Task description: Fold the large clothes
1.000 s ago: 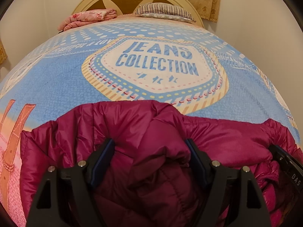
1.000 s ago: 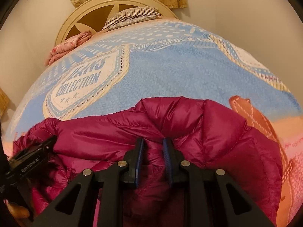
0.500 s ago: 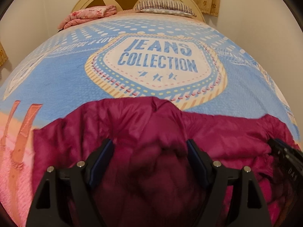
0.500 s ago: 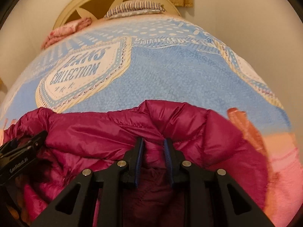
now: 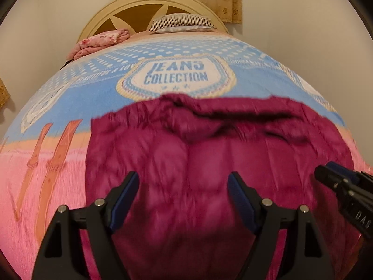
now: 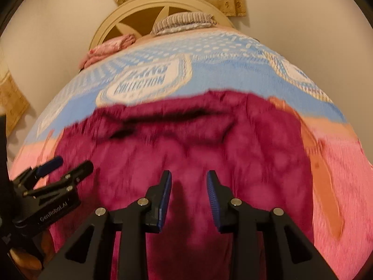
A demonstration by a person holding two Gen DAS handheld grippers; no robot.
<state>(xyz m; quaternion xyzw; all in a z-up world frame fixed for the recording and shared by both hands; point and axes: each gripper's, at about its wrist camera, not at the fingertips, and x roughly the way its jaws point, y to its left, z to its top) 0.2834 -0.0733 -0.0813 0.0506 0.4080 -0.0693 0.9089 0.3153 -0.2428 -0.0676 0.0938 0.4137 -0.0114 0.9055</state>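
Note:
A magenta puffer jacket (image 5: 209, 163) lies spread on the bed, blurred by motion, with a dark crease across its far edge. My left gripper (image 5: 184, 177) hovers over its near part, jaws wide open with nothing between them. My right gripper (image 6: 189, 175) hangs above the jacket (image 6: 186, 144) too; its jaws are opening, and the blue pads stand apart, clear of the fabric. The right gripper (image 5: 326, 169) shows at the right edge of the left wrist view. The left gripper (image 6: 73, 163) shows at the left edge of the right wrist view.
The bed carries a blue and pink bedspread (image 5: 70, 107) printed "JEANS COLLECTION". At its head are a striped pillow (image 5: 181, 22), a folded pink blanket (image 5: 100, 42) and a cream headboard (image 5: 130, 16). Pale walls flank the bed, with curtains behind it.
Both grippers have drawn back and up from the jacket. The right gripper let go of the fold it pinched. The left jaws no longer straddle bunched fabric, and the jacket lies flatter.

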